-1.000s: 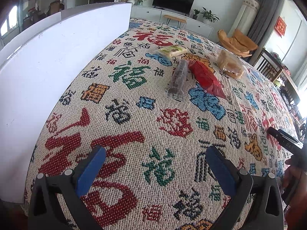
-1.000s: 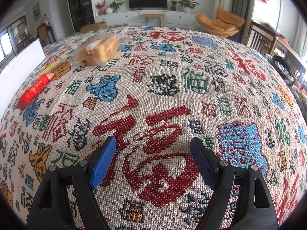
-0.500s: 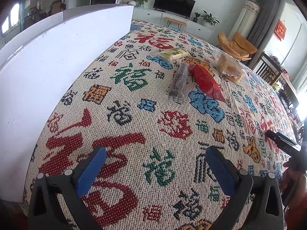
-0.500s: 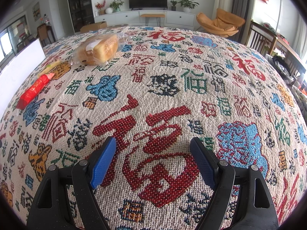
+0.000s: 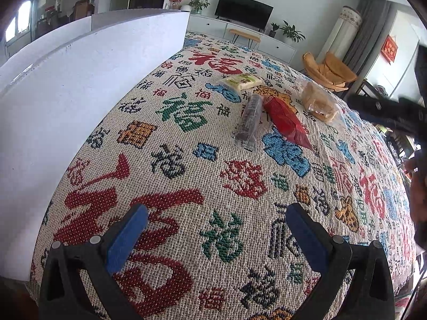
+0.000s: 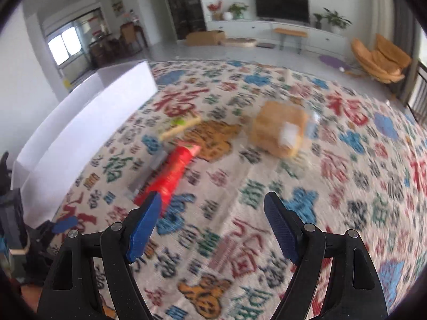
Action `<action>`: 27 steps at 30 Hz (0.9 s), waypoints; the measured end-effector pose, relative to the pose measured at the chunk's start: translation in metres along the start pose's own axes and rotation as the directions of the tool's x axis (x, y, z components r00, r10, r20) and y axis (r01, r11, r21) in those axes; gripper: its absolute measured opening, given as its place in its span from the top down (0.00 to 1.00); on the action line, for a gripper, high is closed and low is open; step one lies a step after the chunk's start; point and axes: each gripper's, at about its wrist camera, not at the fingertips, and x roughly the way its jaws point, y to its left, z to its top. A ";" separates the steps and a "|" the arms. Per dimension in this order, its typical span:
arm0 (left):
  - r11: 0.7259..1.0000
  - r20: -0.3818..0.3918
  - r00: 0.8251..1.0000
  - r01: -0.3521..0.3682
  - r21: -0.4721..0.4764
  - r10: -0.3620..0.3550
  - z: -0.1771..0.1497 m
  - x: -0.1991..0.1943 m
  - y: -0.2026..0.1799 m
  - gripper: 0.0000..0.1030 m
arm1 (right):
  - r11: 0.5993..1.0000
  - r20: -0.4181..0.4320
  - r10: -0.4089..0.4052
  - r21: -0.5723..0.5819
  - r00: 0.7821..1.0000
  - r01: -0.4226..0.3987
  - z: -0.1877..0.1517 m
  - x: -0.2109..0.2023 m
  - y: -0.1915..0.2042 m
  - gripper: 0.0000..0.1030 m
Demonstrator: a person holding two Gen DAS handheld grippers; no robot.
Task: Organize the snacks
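Red foil snack pouch (image 6: 170,176) at centre left, approach step; right gripper (image 6: 210,213) wide, empty, needing descent astride it; left gripper (image 5: 216,224) wide, idle.

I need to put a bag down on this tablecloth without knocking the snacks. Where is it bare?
Bare cloth lies between the left gripper and the dark clear-wrapped pack, along the white box. Crowded: that pack, the red packet, the bread bag and the pale green-labelled pack sit close together.
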 end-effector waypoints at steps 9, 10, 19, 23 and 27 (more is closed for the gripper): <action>1.000 0.013 1.000 0.001 0.000 -0.001 -0.001 -0.003 0.001 0.01 | 0.999 -0.333 0.003 -0.048 0.943 -0.020 0.043 0.098 0.047 0.49; 1.000 0.011 1.000 0.000 0.000 0.000 -0.001 -0.002 0.001 0.01 | 0.999 -0.352 -0.010 -0.051 0.936 -0.008 0.040 0.105 0.046 0.56; 1.000 -0.003 1.000 -0.012 0.013 0.012 0.001 0.003 -0.002 0.01 | 0.998 -0.367 -0.027 -0.064 0.930 0.003 0.019 0.117 0.046 0.82; 1.000 0.000 1.000 -0.007 0.006 0.007 0.001 0.002 -0.001 0.01 | 1.000 -0.334 -0.017 -0.029 0.943 0.008 0.018 0.097 0.036 0.83; 1.000 0.000 1.000 0.001 0.003 -0.001 0.001 0.002 0.001 0.01 | 1.000 -0.273 0.008 0.019 0.962 -0.003 0.014 0.059 0.023 0.83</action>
